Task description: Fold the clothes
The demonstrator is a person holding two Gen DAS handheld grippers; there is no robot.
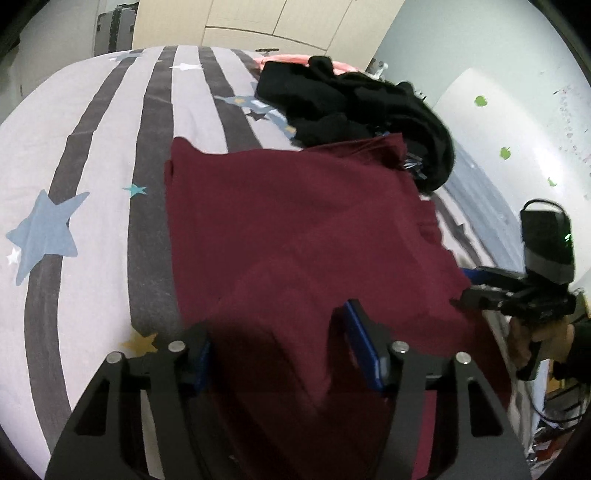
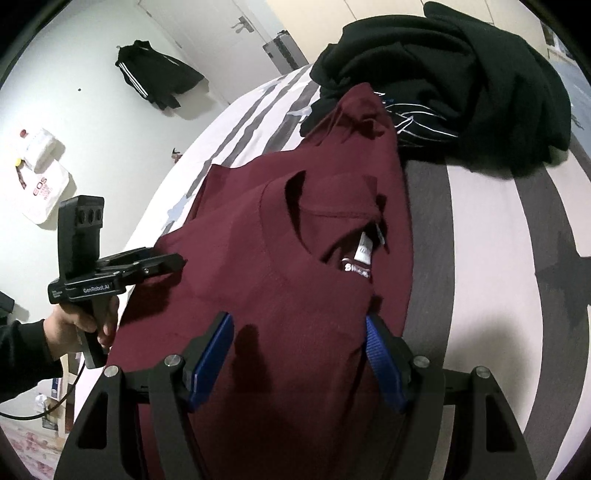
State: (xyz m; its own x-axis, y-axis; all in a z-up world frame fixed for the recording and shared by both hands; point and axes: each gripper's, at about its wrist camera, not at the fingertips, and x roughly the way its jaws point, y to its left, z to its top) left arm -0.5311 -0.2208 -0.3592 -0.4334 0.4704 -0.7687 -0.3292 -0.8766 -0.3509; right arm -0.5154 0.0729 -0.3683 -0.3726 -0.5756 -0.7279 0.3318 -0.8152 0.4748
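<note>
The maroon shirt (image 2: 295,266) is spread on the striped bed (image 1: 110,155), near the black pile (image 2: 461,74), under two gaping grippers, left (image 1: 280,347) and right (image 2: 299,354); bunching is risked if one layer is pinched.

A home bedroom, seemingly: a bed (image 1: 110,155) with star-and-stripe bedding, cream wardrobe doors (image 1: 273,22), a jacket (image 2: 155,77) hanging on the wall, a suitcase (image 1: 114,29) nearby.
</note>
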